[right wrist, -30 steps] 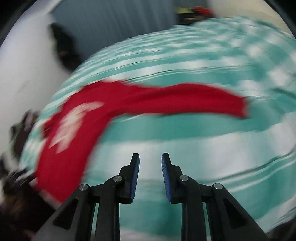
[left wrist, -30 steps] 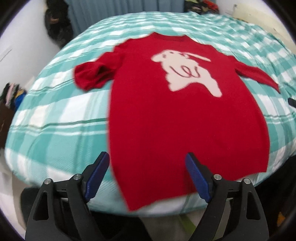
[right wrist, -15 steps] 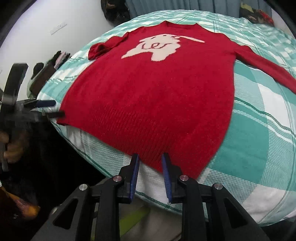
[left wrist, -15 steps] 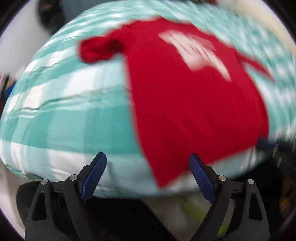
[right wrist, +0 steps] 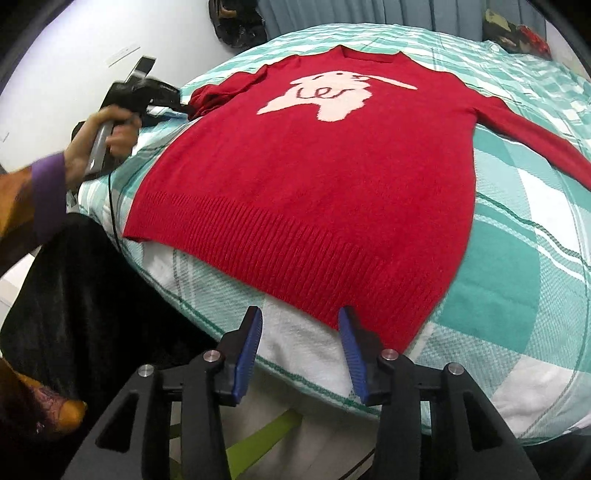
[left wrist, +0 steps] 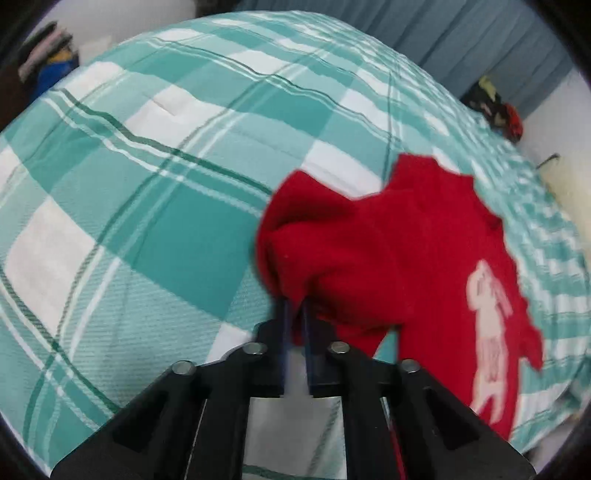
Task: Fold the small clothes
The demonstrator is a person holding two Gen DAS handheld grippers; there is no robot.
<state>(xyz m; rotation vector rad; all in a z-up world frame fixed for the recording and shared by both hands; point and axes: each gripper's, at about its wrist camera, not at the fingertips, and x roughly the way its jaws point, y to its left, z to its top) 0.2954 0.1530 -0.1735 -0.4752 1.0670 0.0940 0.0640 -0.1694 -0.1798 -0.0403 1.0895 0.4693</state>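
A red sweater (right wrist: pixel 314 177) with a pale animal print lies flat, front up, on the plaid bed. In the right wrist view my right gripper (right wrist: pixel 300 323) hovers at the ribbed hem (right wrist: pixel 295 240). Its jaws are opening, and the hem edge lies just beyond the tips with nothing pinched. My left gripper (left wrist: pixel 295 310) is shut on the bunched left sleeve (left wrist: pixel 325 236) of the sweater (left wrist: pixel 436 258). The right wrist view shows that gripper (right wrist: pixel 184 107) at the sleeve end, held by a hand (right wrist: pixel 107 136). The right sleeve (right wrist: pixel 535 136) lies stretched out to the right.
The bed's teal and white checked cover (left wrist: pixel 147 221) spreads wide to the left of the sleeve. A person's dark trousers (right wrist: pixel 74 295) and purple cuff (right wrist: pixel 48 192) stand at the bed's near left edge. Dark clothes (right wrist: pixel 236 22) hang against the far wall by a blue curtain (left wrist: pixel 461 37).
My left gripper swung from the hem over to the left sleeve and shut on it. My right gripper settled at the hem and its jaws have widened.
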